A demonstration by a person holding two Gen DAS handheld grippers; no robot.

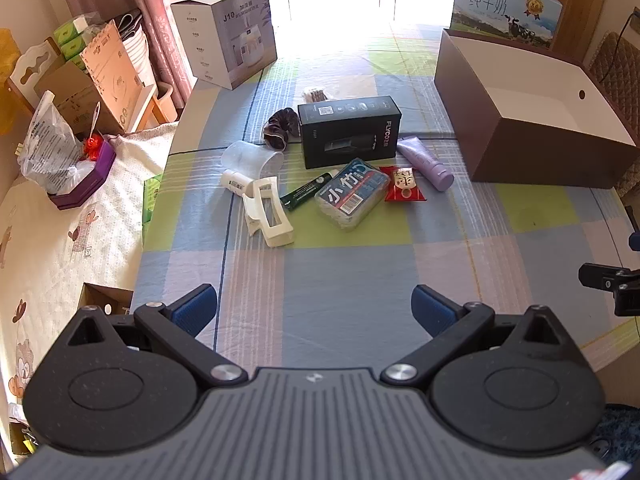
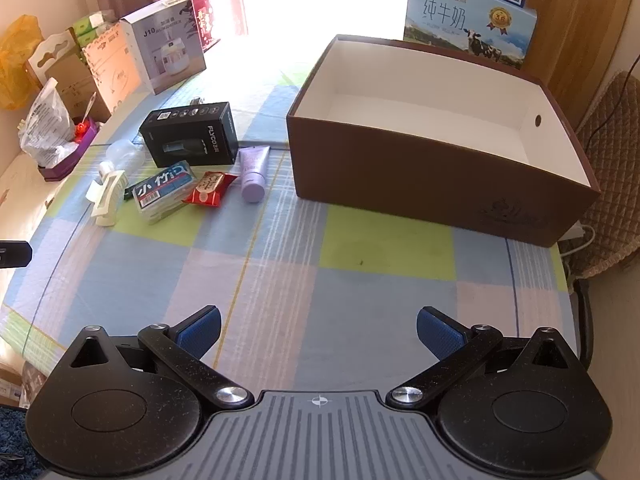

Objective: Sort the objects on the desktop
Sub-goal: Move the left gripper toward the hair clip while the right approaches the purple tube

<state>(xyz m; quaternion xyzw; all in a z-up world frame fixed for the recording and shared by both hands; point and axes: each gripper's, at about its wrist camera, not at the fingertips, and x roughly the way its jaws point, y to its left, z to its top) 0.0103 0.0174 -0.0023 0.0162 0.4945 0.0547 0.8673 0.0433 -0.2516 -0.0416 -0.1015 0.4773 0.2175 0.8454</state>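
We have both claws spread wide, nothing between the pads. Left gripper (image 1: 314, 310) and right gripper (image 2: 319, 332) both hover over the near part of the table (image 1: 340, 272), on the checked cloth, well apart from the clutter.

Clutter sits mid-table, toward the left edge:
- black FLYCO box (image 1: 349, 131), upright on its long side
- purple tube (image 1: 426, 164) just beside its right end, cap pointing to the near edge
- red snack packet (image 1: 404, 189) touching the blue tissue pack (image 1: 352, 194)
- green tube (image 1: 306, 195) partly under the tissue pack
- white hair clip (image 1: 269, 212) nearest us
- small white bottle (image 1: 235, 181) and clear cup (image 1: 251, 157), lying on its side
- dark scrunchie (image 1: 280, 127) behind the cup

Brown open box (image 2: 436, 160) stands at the right edge, white inside, nothing visible in it. Humidifier carton (image 1: 228, 32) at the far left corner.
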